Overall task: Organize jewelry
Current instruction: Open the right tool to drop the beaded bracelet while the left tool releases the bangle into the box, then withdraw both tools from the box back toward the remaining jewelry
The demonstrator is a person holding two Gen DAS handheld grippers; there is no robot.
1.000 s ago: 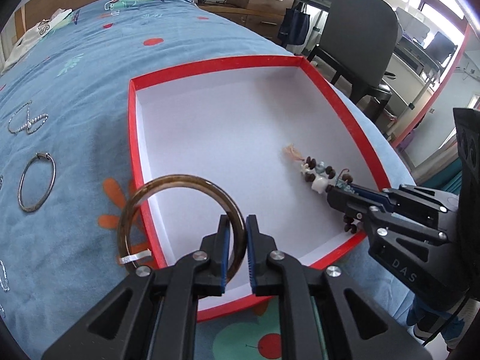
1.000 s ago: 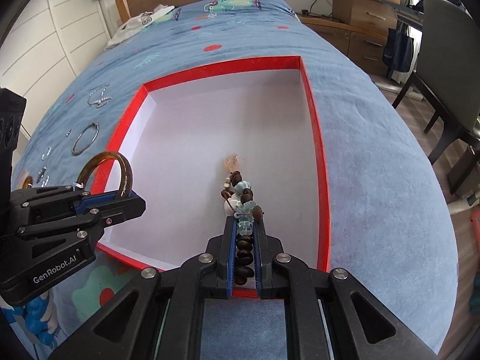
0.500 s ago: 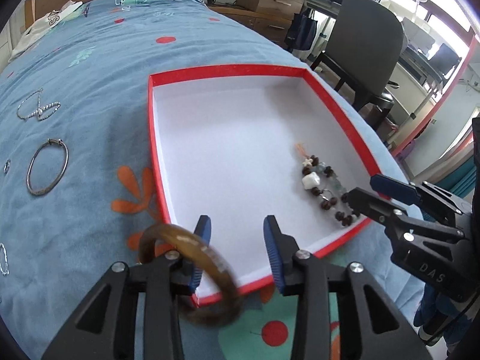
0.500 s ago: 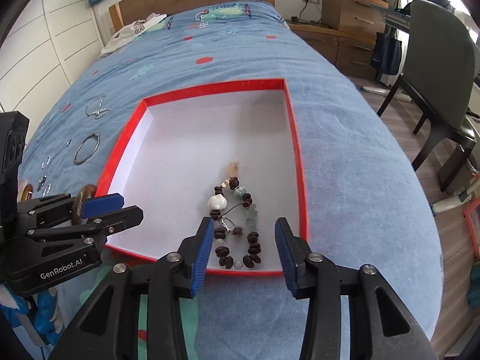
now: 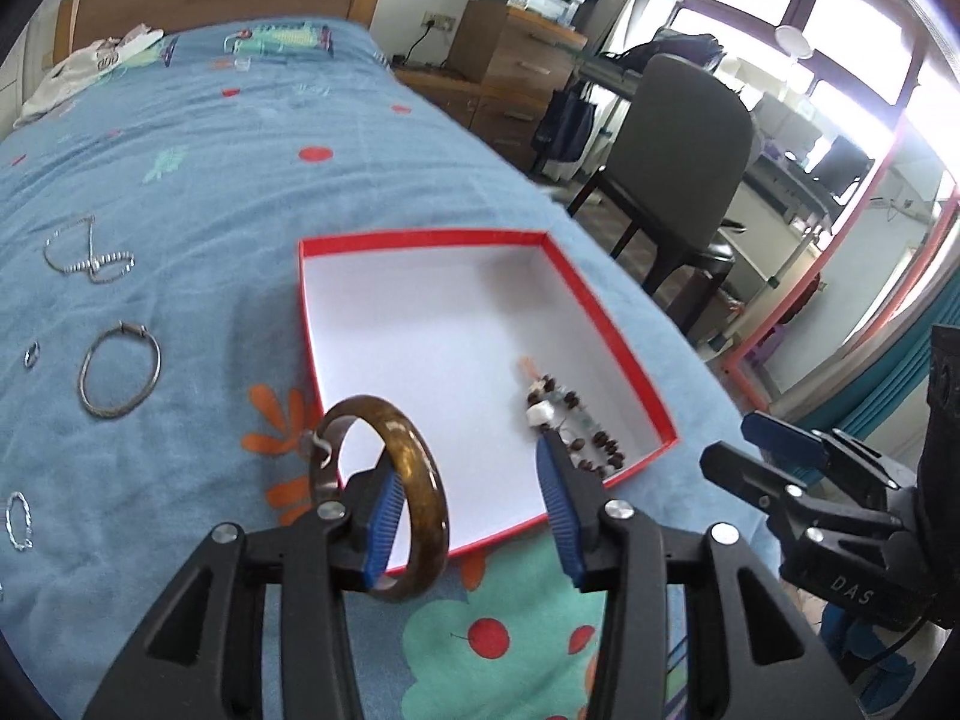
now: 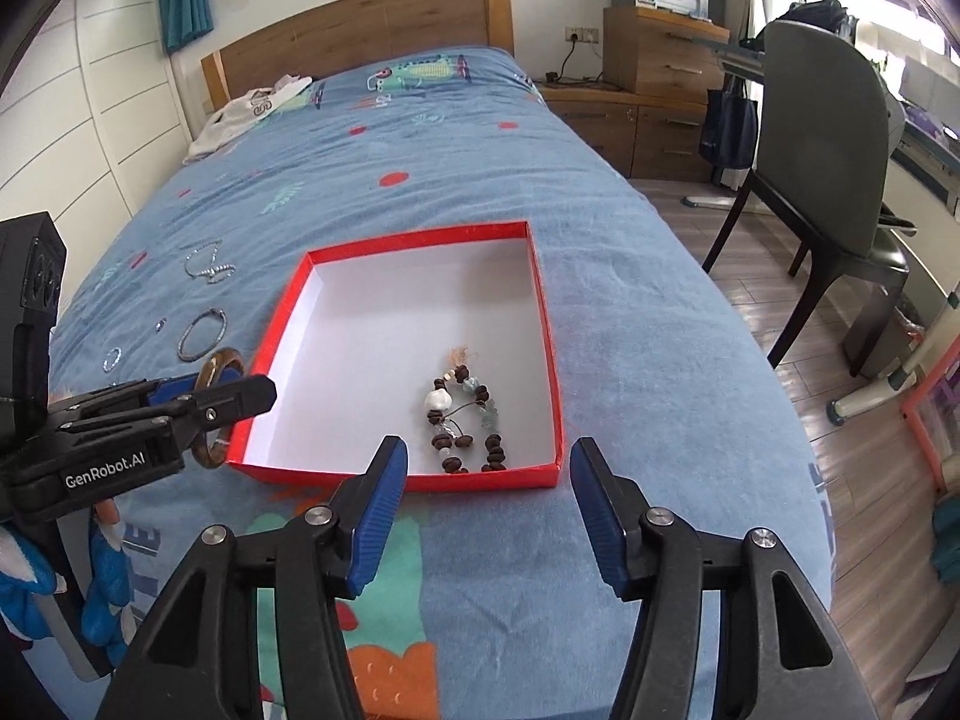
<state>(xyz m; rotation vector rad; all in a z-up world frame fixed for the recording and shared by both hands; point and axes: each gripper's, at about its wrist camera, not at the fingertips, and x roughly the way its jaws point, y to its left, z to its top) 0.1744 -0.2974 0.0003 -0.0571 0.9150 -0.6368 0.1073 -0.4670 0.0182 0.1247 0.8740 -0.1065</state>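
A red box (image 5: 420, 235) with a white floor lies on the blue bedspread. A beaded bracelet (image 5: 570, 426) of brown, white and pale blue beads rests loose in its near right corner (image 6: 462, 420). My left gripper (image 5: 471, 510) hovers over the box's near left corner. Its jaws are opening and nothing is between the pads. A brown bangle (image 5: 414, 480) hangs looped around its left finger, outside the pad. My right gripper (image 6: 486, 504) is above the box's near rim (image 6: 420, 483). Its jaws are opening and empty, with the beads below and beyond them.
Left of the box on the bedspread lie a silver bangle (image 5: 120, 372), a twisted silver bracelet (image 5: 90, 258), a small ring (image 5: 31, 353) and another bracelet (image 5: 18, 519). White clothing (image 5: 78, 72) lies by the headboard. A grey chair (image 5: 678, 168) stands right of the bed.
Both grippers opened and lifted back from the box. The beaded bracelet dropped from the right pads onto the box floor. The bangle slipped from between the left pads and now hangs on one finger.
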